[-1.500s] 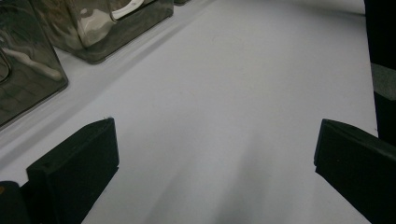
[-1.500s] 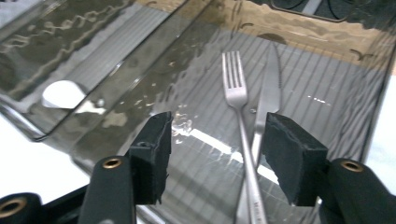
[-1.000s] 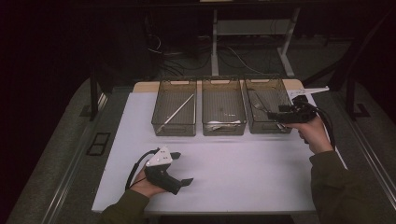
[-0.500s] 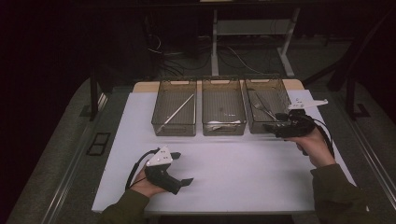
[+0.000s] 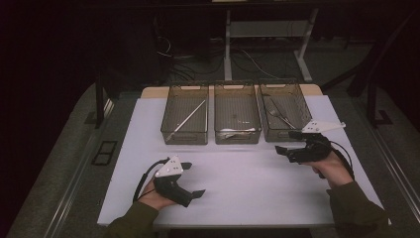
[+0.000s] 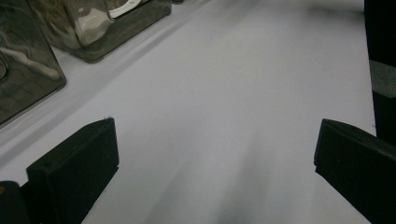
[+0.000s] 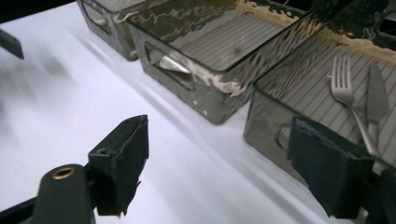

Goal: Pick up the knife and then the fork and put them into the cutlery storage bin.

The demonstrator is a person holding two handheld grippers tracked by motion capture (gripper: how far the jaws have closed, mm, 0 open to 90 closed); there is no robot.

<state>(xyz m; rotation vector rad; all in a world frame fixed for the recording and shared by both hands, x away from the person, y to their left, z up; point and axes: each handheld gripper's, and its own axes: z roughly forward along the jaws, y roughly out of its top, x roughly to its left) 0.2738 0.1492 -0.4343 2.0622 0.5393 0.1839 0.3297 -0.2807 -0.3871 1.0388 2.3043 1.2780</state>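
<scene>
Pulling back from the right bin (image 5: 286,110), the right gripper (image 5: 287,143) is hanging empty near the table's (image 5: 237,188) right edge, jaws just widening; left gripper (image 5: 192,179) is resting apart.

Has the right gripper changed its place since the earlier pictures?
Yes. The right gripper, jaws just opening and empty, was at the right bin's front corner; now it is nearer the person, over the white sheet.
</scene>
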